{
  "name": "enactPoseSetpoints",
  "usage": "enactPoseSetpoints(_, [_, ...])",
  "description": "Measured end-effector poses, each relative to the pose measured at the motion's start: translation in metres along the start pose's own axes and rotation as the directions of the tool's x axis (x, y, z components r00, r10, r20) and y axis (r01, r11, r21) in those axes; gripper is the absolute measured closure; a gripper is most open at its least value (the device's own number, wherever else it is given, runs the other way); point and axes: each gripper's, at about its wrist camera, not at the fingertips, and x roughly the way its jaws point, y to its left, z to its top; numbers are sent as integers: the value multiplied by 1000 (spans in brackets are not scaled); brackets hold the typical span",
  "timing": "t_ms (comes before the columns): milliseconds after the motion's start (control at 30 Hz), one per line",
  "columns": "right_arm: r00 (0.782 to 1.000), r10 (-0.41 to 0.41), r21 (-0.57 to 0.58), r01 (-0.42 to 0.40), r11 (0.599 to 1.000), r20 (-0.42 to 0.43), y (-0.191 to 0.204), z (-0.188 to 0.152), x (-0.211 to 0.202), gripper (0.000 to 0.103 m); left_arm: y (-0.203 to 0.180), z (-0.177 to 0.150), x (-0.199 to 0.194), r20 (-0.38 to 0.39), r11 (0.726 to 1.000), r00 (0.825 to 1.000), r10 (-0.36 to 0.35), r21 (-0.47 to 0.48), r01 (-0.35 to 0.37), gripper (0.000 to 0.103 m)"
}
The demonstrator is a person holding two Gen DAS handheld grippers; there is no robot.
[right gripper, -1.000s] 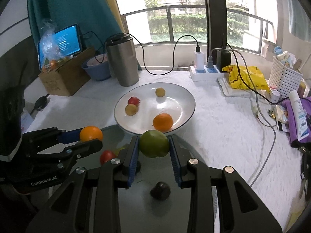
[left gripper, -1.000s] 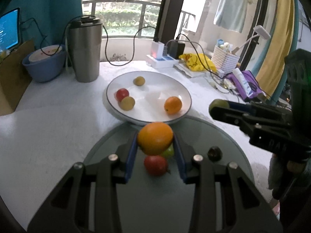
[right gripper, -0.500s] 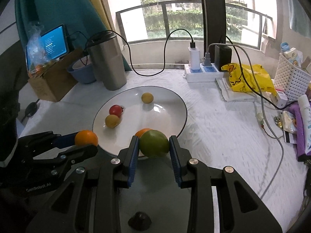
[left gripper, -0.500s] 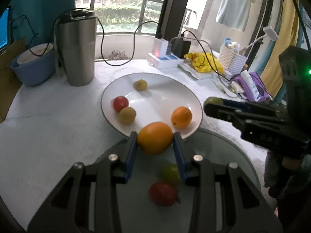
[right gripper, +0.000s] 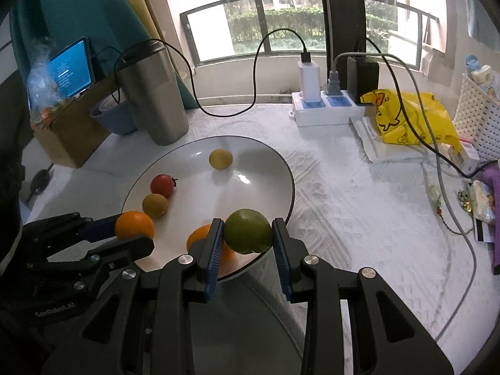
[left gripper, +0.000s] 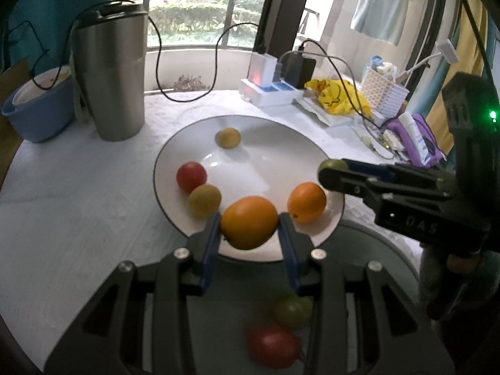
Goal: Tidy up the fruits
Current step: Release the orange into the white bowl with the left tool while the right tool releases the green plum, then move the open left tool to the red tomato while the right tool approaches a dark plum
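The left gripper (left gripper: 248, 229) fingers grasp an orange (left gripper: 249, 222) over the near rim of the plate (left gripper: 265, 156); the right gripper (right gripper: 248, 237) fingers grasp a green fruit (right gripper: 247, 230) beside it. Lower each onto a bare spot before releasing, so nothing rolls.

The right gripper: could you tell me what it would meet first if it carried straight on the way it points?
Probably the white plate: the right gripper, shut on a green fruit, aims over its near rim. Depth is unclear.
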Motion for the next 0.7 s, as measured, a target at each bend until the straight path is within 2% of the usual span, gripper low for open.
enactPoseSetpoints(333, [1000,-19,11,19,1000,1,-2,4,2,67,1,2,2,-3,1000,1000,-10,-10,10,64])
enactPoseSetpoints(700, [999,-31,-2,31,1000,28,11,0,-21,67,0,-2,-24,45,1000,999,-12,-19,13,59])
